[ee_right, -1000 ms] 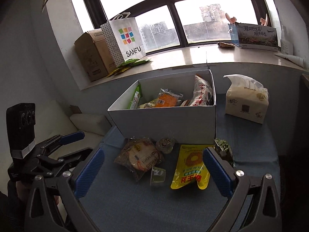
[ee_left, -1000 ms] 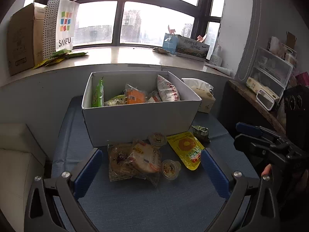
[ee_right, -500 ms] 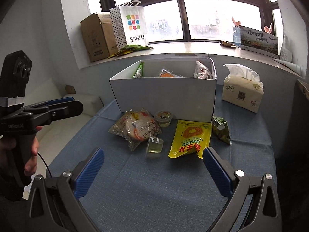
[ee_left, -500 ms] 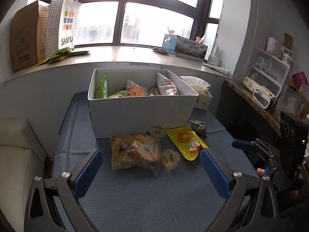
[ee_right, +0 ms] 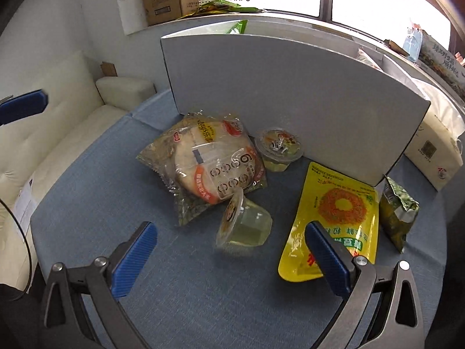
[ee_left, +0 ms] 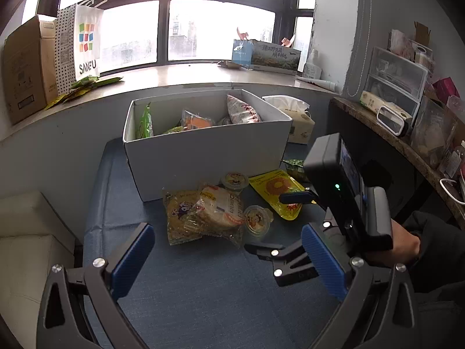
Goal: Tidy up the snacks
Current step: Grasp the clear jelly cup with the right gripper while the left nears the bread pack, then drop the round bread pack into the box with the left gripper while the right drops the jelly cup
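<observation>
A white box (ee_left: 209, 151) holds several snack packs. In front of it on the blue cloth lie a bread pack (ee_right: 209, 160), a jelly cup on its side (ee_right: 244, 226), an upright jelly cup (ee_right: 279, 148), a yellow pouch (ee_right: 334, 212) and a small green pack (ee_right: 398, 209). My right gripper (ee_right: 229, 250) is open and low over the cloth, with the tipped jelly cup just ahead between its fingers. My left gripper (ee_left: 226, 258) is open and empty, set back from the snacks. The right gripper also shows in the left wrist view (ee_left: 279, 221).
A tissue pack (ee_left: 296, 122) stands right of the box. A white cushion (ee_right: 58, 133) lies left of the cloth. The windowsill holds a cardboard box (ee_left: 26, 67) and a SANFU bag (ee_left: 84, 49). Shelves with storage drawers (ee_left: 401, 87) stand at the right.
My right gripper has swung in from the right and dropped close to the tipped jelly cup. My left gripper has pulled back a little.
</observation>
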`<state>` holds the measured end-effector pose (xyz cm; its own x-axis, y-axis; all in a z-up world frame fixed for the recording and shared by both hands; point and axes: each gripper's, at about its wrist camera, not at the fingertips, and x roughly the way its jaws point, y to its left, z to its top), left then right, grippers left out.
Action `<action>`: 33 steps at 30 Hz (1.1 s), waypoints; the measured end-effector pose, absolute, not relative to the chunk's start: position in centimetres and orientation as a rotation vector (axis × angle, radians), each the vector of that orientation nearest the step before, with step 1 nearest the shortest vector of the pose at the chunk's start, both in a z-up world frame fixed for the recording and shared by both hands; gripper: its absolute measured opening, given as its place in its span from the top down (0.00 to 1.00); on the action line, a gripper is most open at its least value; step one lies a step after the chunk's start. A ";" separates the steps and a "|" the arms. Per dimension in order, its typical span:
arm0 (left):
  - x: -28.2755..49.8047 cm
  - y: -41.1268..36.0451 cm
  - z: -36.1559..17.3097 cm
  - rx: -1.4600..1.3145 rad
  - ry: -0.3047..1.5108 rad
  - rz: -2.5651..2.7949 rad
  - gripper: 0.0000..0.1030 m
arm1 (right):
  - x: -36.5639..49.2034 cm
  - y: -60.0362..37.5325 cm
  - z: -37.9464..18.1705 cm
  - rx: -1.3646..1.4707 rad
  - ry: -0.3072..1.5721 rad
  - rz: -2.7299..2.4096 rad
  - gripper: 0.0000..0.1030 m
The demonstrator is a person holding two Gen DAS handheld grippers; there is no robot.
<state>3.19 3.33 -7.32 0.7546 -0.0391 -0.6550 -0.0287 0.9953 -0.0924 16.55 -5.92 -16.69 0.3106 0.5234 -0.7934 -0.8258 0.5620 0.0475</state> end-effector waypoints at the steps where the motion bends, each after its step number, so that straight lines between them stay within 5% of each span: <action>1: 3.2 3.3 -7.4 -0.094 0.720 -0.006 0.00 | 16.8 -5.7 -16.9 -0.409 0.869 0.921 0.03; 2: 3.1 3.4 -7.6 -0.090 0.726 -0.007 0.00 | 16.8 -5.4 -17.2 -0.427 0.865 0.931 0.07; 4: 3.2 3.5 -7.9 -0.087 0.739 -0.003 0.00 | 16.7 -4.8 -17.7 -0.486 0.853 0.927 0.42; 6: 3.2 3.7 -8.1 -0.090 0.744 0.001 0.00 | 16.9 -4.6 -18.1 -0.491 0.879 0.930 0.60; 18: 4.5 3.3 -9.6 -0.036 0.794 -0.037 0.00 | 15.0 -7.1 -15.1 -0.461 0.838 0.977 0.67; 33: 15.3 1.1 -17.8 0.232 0.968 -0.011 0.00 | 14.5 -15.3 -12.6 -0.261 0.841 0.851 0.68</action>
